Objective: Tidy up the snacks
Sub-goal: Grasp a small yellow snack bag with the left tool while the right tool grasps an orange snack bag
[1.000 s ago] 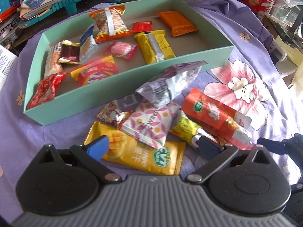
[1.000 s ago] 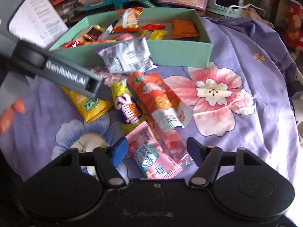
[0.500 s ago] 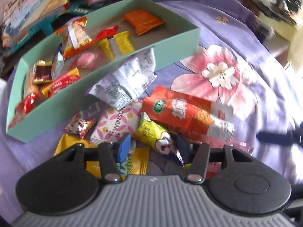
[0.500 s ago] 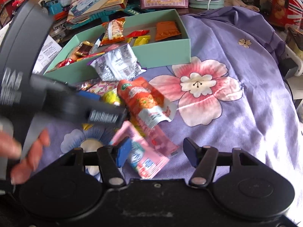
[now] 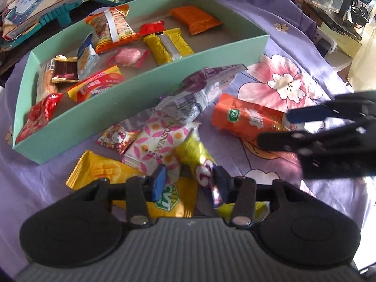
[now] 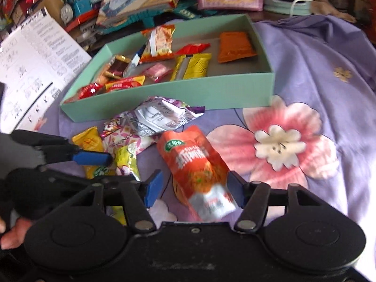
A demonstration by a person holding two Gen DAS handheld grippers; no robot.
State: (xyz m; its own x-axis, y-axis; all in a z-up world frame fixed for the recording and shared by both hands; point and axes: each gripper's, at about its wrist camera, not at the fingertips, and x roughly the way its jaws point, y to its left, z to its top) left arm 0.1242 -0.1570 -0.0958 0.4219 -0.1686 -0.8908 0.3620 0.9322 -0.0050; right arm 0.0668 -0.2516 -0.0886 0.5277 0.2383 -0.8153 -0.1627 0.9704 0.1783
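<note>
A mint green box (image 5: 141, 101) (image 6: 211, 91) holds several snacks. More snacks lie in a pile on the purple flowered cloth in front of it. My left gripper (image 5: 191, 184) has its jaws partly closed around the end of a yellow-green candy packet (image 5: 195, 155), which lies between the fingers; it also shows in the right wrist view (image 6: 127, 158). My right gripper (image 6: 195, 188) is open, its fingers on either side of an orange snack pouch (image 6: 195, 164) (image 5: 244, 119). A silver and purple packet (image 5: 199, 91) (image 6: 159, 115) lies against the box wall.
A yellow mango packet (image 5: 110, 171), a pink flower-print packet (image 5: 159, 145) and a small red cartoon packet (image 5: 117, 138) lie in the pile. Books, a toy train (image 6: 75, 7) and a printed sheet (image 6: 35, 65) crowd the far side behind the box.
My left gripper has closed in around the yellow-green packet. My right gripper has moved forward off the pink packet to straddle the orange pouch.
</note>
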